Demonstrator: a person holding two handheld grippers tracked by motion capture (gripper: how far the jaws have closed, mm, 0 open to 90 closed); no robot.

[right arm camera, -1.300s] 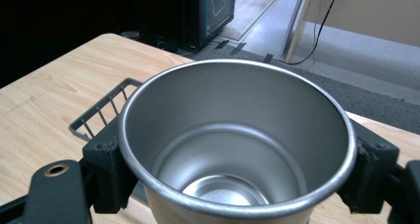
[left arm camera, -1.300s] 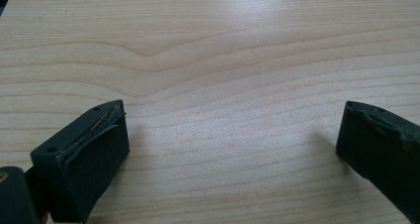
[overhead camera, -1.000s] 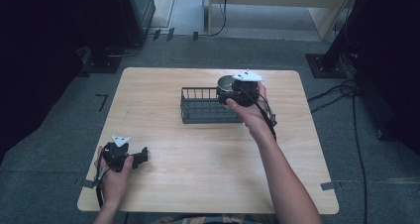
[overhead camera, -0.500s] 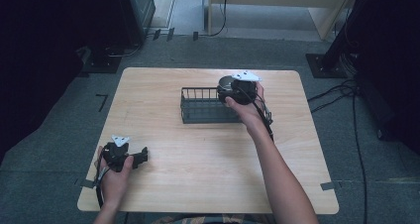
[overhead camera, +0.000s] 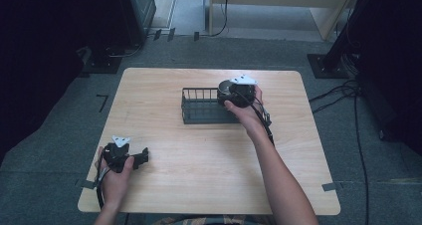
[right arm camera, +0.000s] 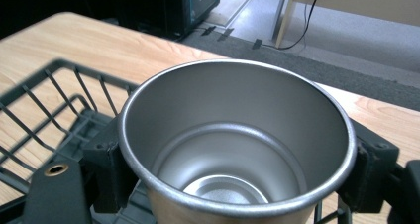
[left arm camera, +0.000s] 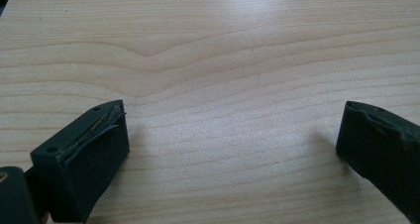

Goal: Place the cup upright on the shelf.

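Steel cup is clamped between the jaws of the right gripper, one jaw pressed against each side of its wall just below the rolled rim. The cup is held upright with its mouth open toward that gripper's camera, and nothing is seen inside it; only the bare metal floor is shown. Beneath and to the left of the cup, as seen from the right gripper, a dark wire basket is placed on the wooden counter. In the high view the cup is held at the basket's right end, over its rim; whether it is touching the basket cannot be told. No contents are visible in the part of the basket that can be seen. The right hand is wrapped around its gripper from the near side.

The left gripper is held well apart from the basket, near the counter's front left corner, by the left hand. Its jaws are spread wide, with only bare wood grain between them and nothing gripped.
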